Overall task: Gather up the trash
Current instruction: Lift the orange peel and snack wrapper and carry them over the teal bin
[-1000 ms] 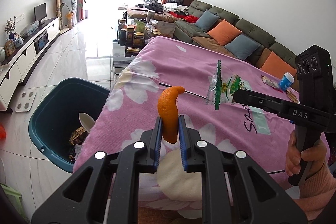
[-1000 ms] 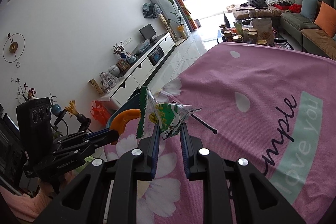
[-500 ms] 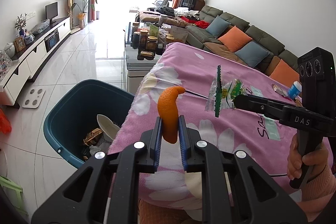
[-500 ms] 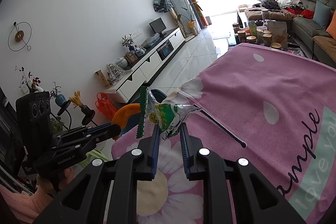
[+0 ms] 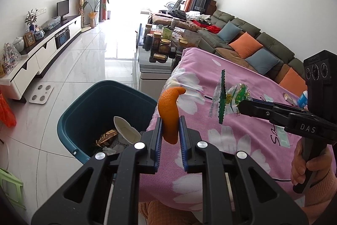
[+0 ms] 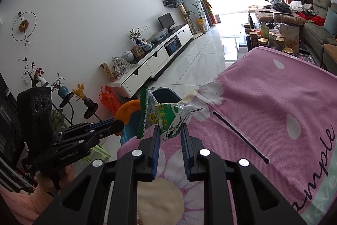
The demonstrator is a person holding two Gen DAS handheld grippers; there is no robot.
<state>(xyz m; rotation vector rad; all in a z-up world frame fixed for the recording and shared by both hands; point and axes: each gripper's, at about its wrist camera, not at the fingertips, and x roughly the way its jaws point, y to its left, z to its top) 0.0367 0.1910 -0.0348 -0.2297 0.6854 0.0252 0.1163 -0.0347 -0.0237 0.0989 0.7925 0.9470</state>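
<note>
The left hand-held gripper (image 5: 170, 134) is clamped on an orange peel (image 5: 169, 112), whose long axis stands upright between the jaws at frame centre. The teal bin (image 5: 84, 111) lies just lower left of it, mouth open. The right hand-held gripper (image 6: 169, 138) grips a green snack wrapper (image 6: 166, 117) over the pink-covered desk (image 6: 273, 98), farther from the bin, so the left should probably drop first.

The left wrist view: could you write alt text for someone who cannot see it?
A handheld left gripper pinches a curl of orange peel at the edge of a pink flowered tablecloth, beside a teal bin holding trash. At right, the right gripper holds a green snack wrapper.
</note>
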